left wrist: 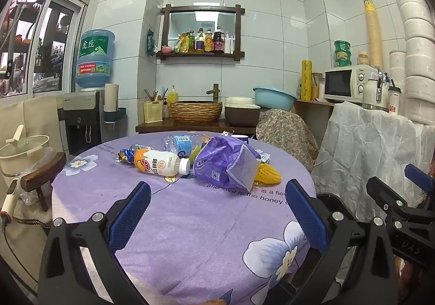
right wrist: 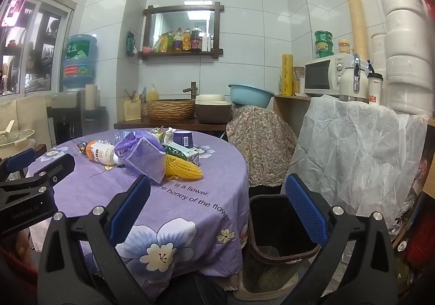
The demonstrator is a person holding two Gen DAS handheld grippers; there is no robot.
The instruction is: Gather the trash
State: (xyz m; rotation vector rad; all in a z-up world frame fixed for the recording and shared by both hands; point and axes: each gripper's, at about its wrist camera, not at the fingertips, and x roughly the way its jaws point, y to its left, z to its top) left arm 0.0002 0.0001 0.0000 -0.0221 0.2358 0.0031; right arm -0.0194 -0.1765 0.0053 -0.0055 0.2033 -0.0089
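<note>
Trash lies in a heap at the far side of a round table with a purple flowered cloth [left wrist: 190, 223] [right wrist: 176, 196]. It holds an orange-and-white drink bottle [left wrist: 159, 163] [right wrist: 102, 154], a crumpled purple bag [left wrist: 225, 163] [right wrist: 144, 154], a yellow corn cob [left wrist: 267, 176] [right wrist: 182, 167], a clear water bottle [left wrist: 178, 143], a green carton [right wrist: 182, 154] and a purple cup [right wrist: 183, 138]. A dark bin [right wrist: 280, 226] stands on the floor at the table's right. My left gripper [left wrist: 217, 209] is open over the near cloth. My right gripper [right wrist: 217, 209] is open, between table edge and bin.
A wooden counter [left wrist: 195, 124] behind the table carries a woven basin [left wrist: 195, 112] and a blue bowl [left wrist: 274, 98]. A water dispenser [left wrist: 84, 114] stands at left, a white-draped stand [right wrist: 353, 152] with a microwave [right wrist: 323, 78] at right. A floral-covered object [right wrist: 261, 142] sits behind the bin.
</note>
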